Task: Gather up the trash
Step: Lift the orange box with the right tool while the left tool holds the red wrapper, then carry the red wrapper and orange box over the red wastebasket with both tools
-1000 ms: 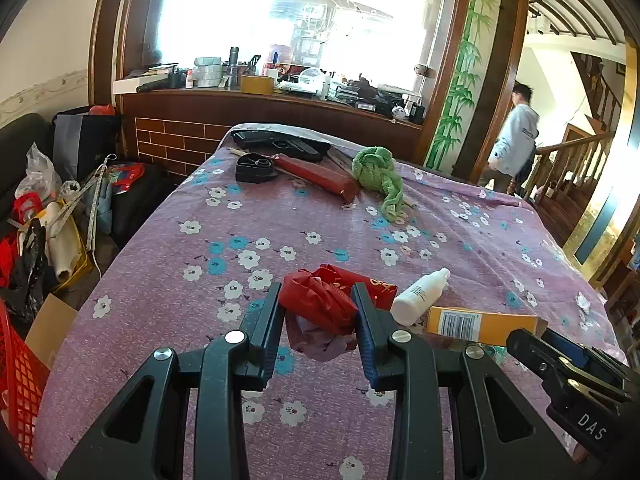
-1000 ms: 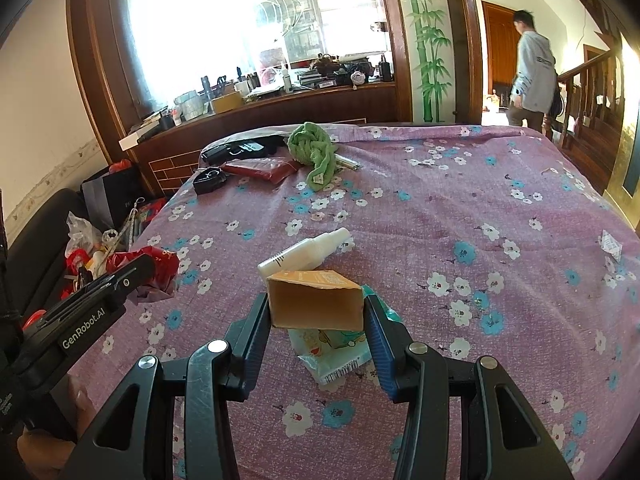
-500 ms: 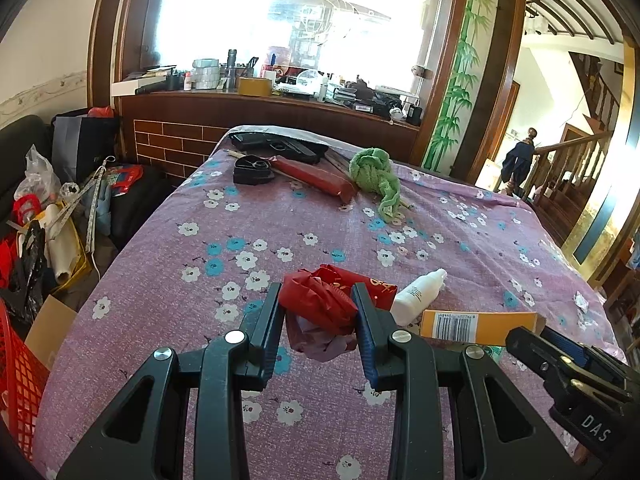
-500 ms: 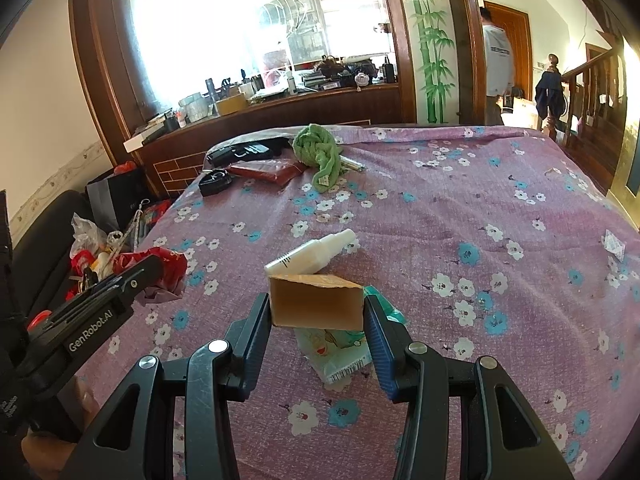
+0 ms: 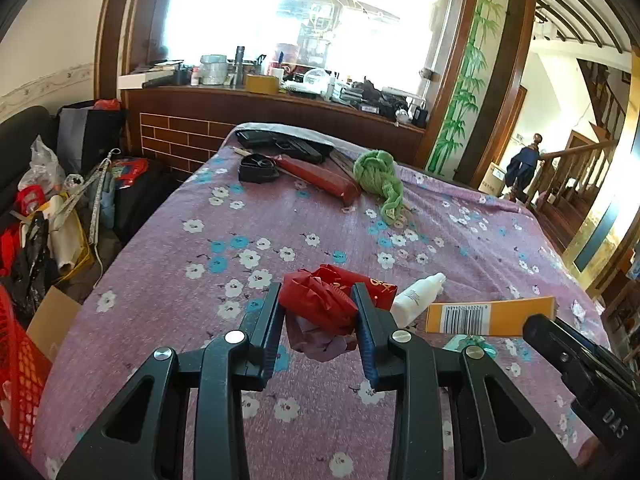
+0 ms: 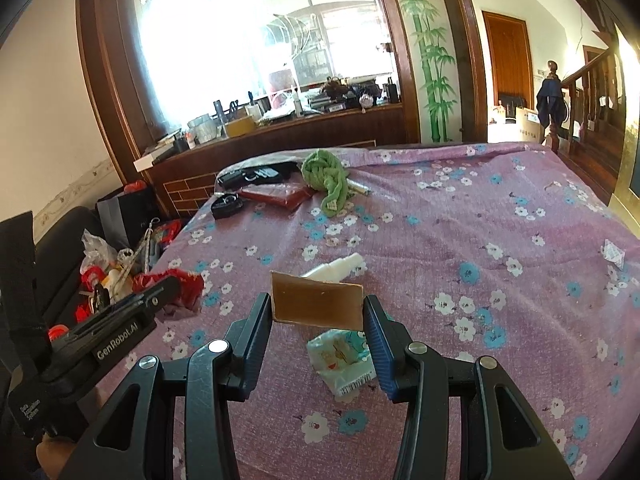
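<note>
My left gripper [image 5: 318, 312] is shut on a crumpled red bag [image 5: 320, 300] and holds it just above the purple flowered tablecloth [image 5: 280, 224]. My right gripper [image 6: 318, 314] is shut on a flat orange carton [image 6: 316, 306], lifted off the cloth; the carton also shows in the left wrist view [image 5: 490, 315]. A white bottle [image 6: 336, 267] lies just beyond the carton. A crumpled white-and-teal wrapper [image 6: 344, 354] lies on the cloth under the right gripper. The left gripper with the red bag [image 6: 176, 286] shows at the left of the right wrist view.
A green rag [image 5: 380, 178], a red pouch [image 5: 320, 178] and black items [image 5: 258, 168] lie at the table's far end. A red basket [image 5: 16, 368] and piled clutter [image 5: 52, 216] stand left of the table. A small white packet [image 6: 614, 254] lies at right.
Both grippers have risen a little with their loads; the carton stands higher off the cloth. The person in the background has walked away out of sight.
</note>
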A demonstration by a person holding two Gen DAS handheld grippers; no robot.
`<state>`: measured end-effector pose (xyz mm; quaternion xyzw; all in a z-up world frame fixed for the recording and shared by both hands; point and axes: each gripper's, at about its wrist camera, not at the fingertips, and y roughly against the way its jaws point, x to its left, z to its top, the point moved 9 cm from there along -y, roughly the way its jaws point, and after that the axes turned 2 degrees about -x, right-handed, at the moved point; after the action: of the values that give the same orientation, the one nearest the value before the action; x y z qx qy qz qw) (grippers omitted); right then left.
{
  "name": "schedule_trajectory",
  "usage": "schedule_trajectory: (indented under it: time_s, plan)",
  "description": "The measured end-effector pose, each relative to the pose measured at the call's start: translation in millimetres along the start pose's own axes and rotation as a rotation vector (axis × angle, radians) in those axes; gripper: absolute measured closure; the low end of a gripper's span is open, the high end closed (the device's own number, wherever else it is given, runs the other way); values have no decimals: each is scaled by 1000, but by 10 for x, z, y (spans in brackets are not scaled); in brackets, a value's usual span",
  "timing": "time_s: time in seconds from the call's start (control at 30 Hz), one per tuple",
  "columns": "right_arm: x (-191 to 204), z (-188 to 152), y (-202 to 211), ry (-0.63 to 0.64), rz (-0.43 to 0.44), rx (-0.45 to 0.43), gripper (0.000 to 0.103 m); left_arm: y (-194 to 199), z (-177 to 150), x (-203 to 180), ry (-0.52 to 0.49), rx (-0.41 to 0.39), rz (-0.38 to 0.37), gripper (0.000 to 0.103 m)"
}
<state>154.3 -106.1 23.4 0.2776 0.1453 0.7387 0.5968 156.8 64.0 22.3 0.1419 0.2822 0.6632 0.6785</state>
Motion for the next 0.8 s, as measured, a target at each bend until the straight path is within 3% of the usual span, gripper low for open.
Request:
schedule_trajectory:
  time_s: [0.4,0.8]
  plan:
    - [247,-63,280,-13,82,-10,53,664,-205,287,-6,-27,65,71]
    - [602,-262,548,21,113,14,53,1049,-345,525,14,-58,67,71]
